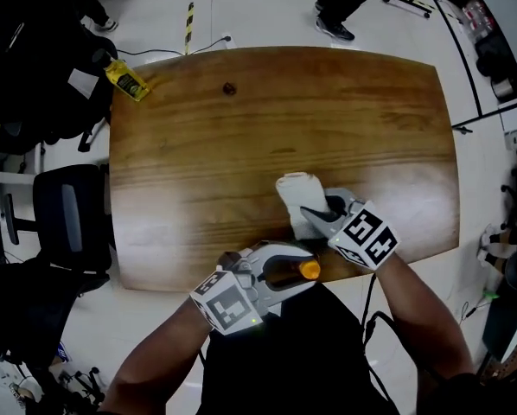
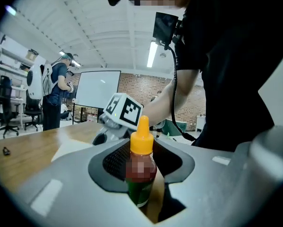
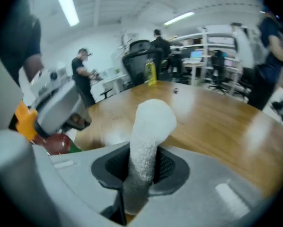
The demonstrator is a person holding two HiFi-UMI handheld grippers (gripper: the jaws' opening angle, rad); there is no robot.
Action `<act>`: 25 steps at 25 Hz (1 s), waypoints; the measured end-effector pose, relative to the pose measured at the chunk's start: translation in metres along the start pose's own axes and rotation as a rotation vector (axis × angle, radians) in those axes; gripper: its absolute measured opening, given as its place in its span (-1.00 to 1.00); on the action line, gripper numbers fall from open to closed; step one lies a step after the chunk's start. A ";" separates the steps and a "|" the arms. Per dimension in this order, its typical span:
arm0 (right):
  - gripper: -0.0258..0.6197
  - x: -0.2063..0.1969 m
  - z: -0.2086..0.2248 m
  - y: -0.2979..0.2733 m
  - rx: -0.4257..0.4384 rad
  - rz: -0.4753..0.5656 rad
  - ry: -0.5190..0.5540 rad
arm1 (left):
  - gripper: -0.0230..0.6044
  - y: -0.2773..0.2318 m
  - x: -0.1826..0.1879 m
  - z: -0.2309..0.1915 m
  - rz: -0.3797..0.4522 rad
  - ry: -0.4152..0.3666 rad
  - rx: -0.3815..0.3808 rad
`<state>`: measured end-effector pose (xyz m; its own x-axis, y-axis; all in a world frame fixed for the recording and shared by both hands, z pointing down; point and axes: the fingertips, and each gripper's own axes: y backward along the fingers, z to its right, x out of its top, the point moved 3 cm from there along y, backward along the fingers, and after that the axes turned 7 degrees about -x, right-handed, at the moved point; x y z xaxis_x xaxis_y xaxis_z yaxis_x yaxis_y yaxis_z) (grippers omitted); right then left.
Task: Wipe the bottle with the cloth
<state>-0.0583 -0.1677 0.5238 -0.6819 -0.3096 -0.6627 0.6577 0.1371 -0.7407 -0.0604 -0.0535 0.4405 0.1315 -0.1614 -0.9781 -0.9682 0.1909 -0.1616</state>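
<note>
A slim bottle [image 2: 142, 161] with a glossy orange nozzle cap (dark red contents, green label) is pinched in the left gripper [image 1: 295, 270] at the near edge of the varnished wooden surface [image 1: 284, 119]. The right gripper [image 1: 321, 214] clamps a rolled, nubby white terry cloth [image 3: 148, 141] just beside it. Both forearms angle inward.

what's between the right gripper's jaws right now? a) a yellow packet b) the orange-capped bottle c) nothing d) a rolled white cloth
d: the right gripper has its jaws shut on the white cloth, while the bottle is held in the left gripper.
</note>
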 end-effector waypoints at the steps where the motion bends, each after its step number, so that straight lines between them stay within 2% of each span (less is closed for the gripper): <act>1: -0.70 0.001 0.013 0.020 -0.049 0.046 -0.117 | -0.40 -0.001 -0.002 0.000 0.008 -0.003 0.003; 3: -0.70 0.008 0.022 0.066 -0.082 0.152 -0.334 | -0.40 -0.001 -0.006 -0.001 0.017 -0.011 0.009; 6: -0.70 0.017 0.001 0.120 0.005 0.269 -0.578 | -0.40 0.000 -0.012 -0.003 0.018 -0.012 0.023; 8: -0.70 0.015 -0.017 0.134 0.032 0.291 -0.660 | -0.40 0.000 -0.010 -0.003 0.035 -0.008 0.028; 13: -0.70 0.025 -0.044 0.128 0.067 0.304 -0.716 | -0.40 0.001 -0.009 -0.006 0.052 0.000 0.030; 17: -0.70 0.027 -0.056 0.127 0.049 0.261 -0.705 | -0.40 -0.001 -0.011 -0.006 0.042 0.002 0.023; 20: -0.70 0.038 -0.062 0.151 0.010 0.302 -0.635 | -0.40 -0.002 -0.009 -0.006 0.048 0.000 0.025; 22: -0.70 0.057 -0.071 0.173 -0.025 0.352 -0.497 | -0.40 -0.003 -0.008 -0.005 0.054 0.003 0.022; 23: -0.70 0.066 -0.078 0.181 -0.048 0.352 -0.386 | -0.40 -0.002 -0.009 -0.005 0.052 0.002 0.019; 25: -0.70 0.078 -0.094 0.185 -0.096 0.260 -0.108 | -0.40 -0.002 -0.009 -0.005 0.050 -0.002 0.015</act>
<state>-0.0198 -0.0779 0.3250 -0.4536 -0.3500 -0.8196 0.7690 0.3111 -0.5584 -0.0612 -0.0575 0.4506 0.0840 -0.1491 -0.9853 -0.9702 0.2134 -0.1150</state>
